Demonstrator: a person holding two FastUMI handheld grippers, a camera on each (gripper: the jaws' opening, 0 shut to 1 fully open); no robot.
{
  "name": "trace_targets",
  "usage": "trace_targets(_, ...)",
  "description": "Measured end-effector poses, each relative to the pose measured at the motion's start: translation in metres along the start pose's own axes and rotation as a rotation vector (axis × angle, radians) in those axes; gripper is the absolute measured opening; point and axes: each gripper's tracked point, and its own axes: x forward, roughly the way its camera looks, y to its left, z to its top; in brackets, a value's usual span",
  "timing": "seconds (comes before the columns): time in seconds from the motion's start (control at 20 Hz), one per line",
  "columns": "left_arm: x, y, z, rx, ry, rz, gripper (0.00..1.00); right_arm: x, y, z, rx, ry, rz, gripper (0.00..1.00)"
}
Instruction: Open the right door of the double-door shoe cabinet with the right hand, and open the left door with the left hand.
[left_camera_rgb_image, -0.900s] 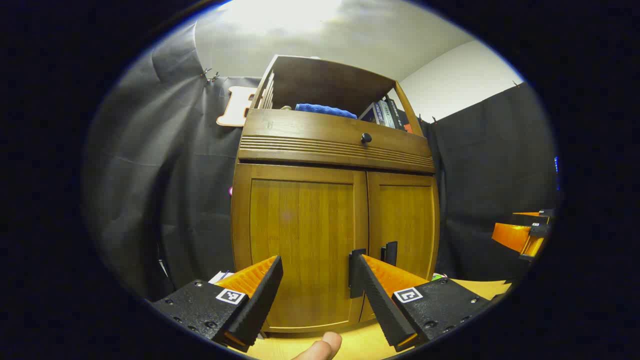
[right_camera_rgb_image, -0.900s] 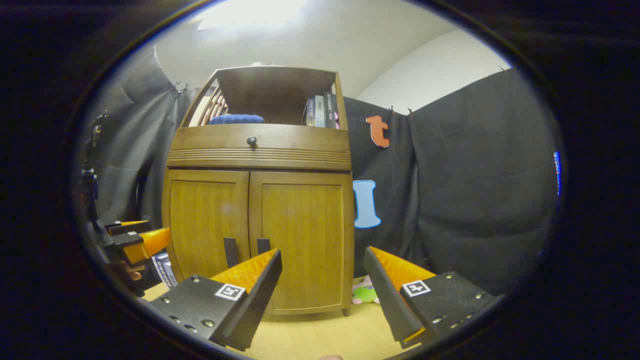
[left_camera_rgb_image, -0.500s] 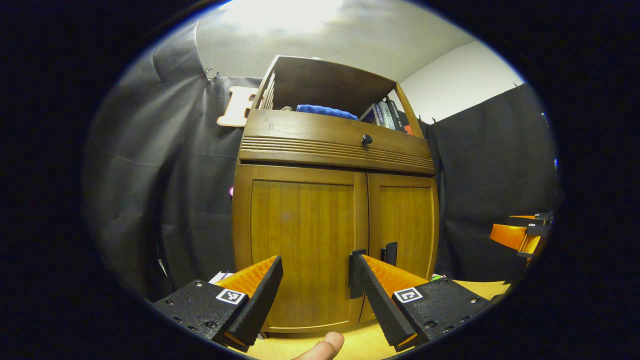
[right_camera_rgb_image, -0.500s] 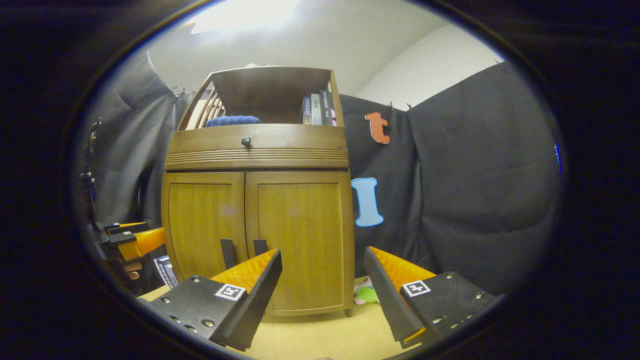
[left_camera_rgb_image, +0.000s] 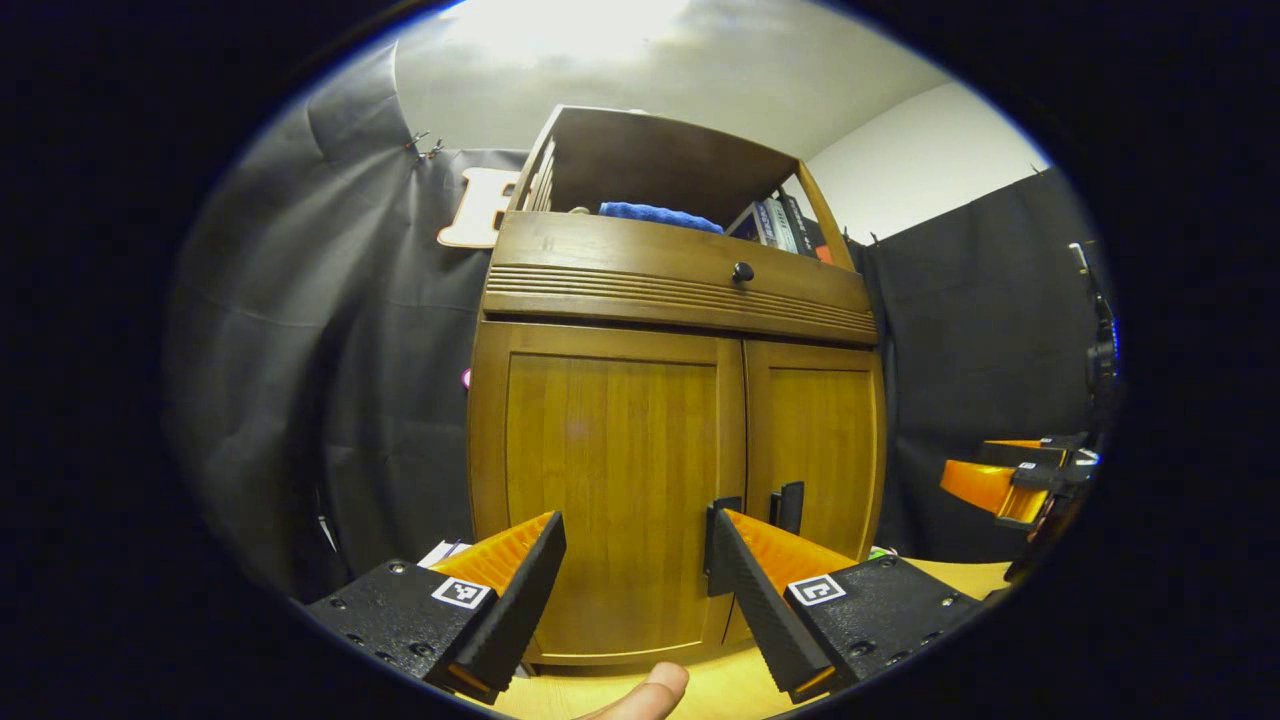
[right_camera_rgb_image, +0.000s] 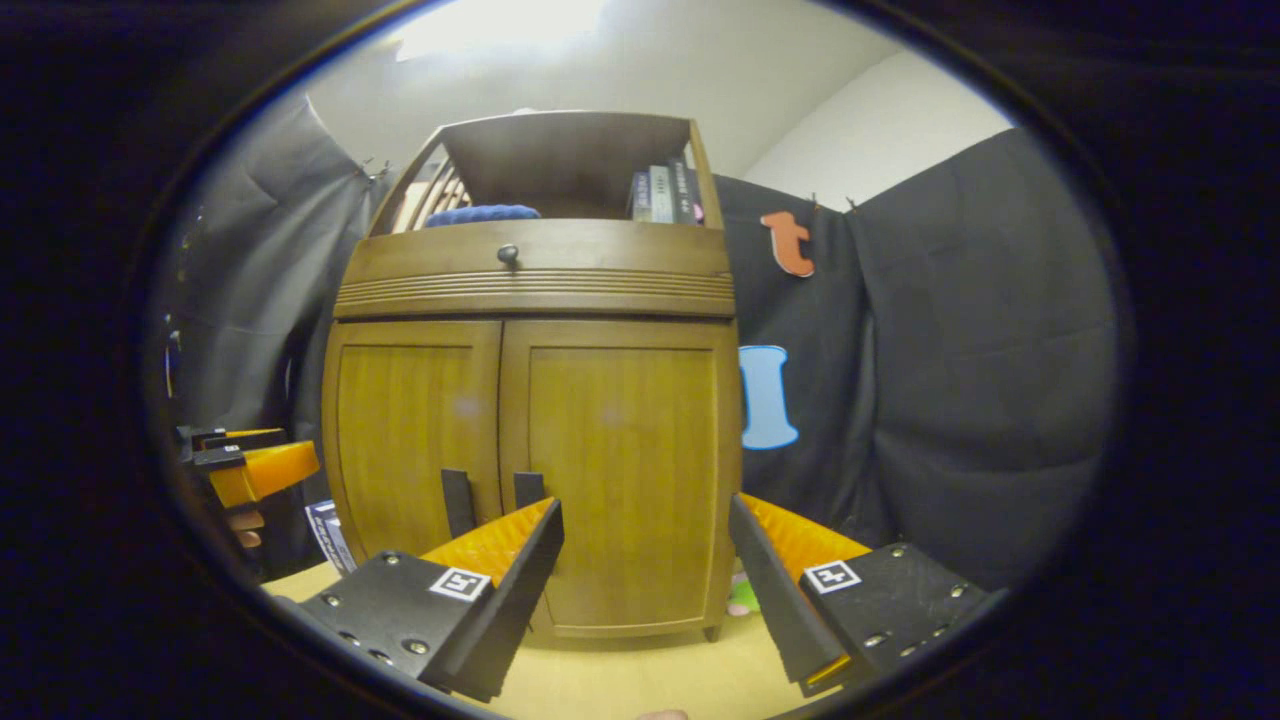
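A wooden shoe cabinet (left_camera_rgb_image: 680, 300) (right_camera_rgb_image: 530, 290) stands before me with both doors closed. In the left gripper view the left door (left_camera_rgb_image: 610, 480) faces my open left gripper (left_camera_rgb_image: 635, 560), and its dark handle (left_camera_rgb_image: 715, 510) sits just beyond the right finger. The right door (left_camera_rgb_image: 815, 440) carries its own handle (left_camera_rgb_image: 790, 505). In the right gripper view my open right gripper (right_camera_rgb_image: 645, 555) hovers in front of the right door (right_camera_rgb_image: 625, 470), with both handles (right_camera_rgb_image: 527, 488) above the left finger. Each gripper holds nothing. The right gripper (left_camera_rgb_image: 1010, 480) appears at the far right, the left gripper (right_camera_rgb_image: 250, 465) at the far left.
Above the doors runs a drawer with a dark knob (left_camera_rgb_image: 742, 271). The open shelf on top holds a blue cloth (left_camera_rgb_image: 655, 213) and books (right_camera_rgb_image: 665, 195). A small green toy (right_camera_rgb_image: 740, 595) lies on the yellow floor (right_camera_rgb_image: 640, 675) beside the cabinet's right foot. Black cloth surrounds the booth.
Both grippers have drawn a little closer to the cabinet, which looms larger. The right gripper shifted left, toward the cabinet. Jaws stay open.
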Motion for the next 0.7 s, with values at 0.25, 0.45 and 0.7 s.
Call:
trace_targets(0.25,0.001,0.001,0.000,-0.001,0.000,-0.011,0.92,0.066,0.028,-0.022,0.012,0.043,0.061,0.94)
trace_targets(0.45,0.003,0.000,-0.006,-0.005,0.028,-0.022,0.92,0.108,0.060,-0.036,0.028,0.059,0.106,0.94)
trace_targets(0.7,0.009,0.008,-0.007,0.001,0.034,0.016,0.92,0.146,0.088,-0.074,-0.085,0.145,0.091,0.97)
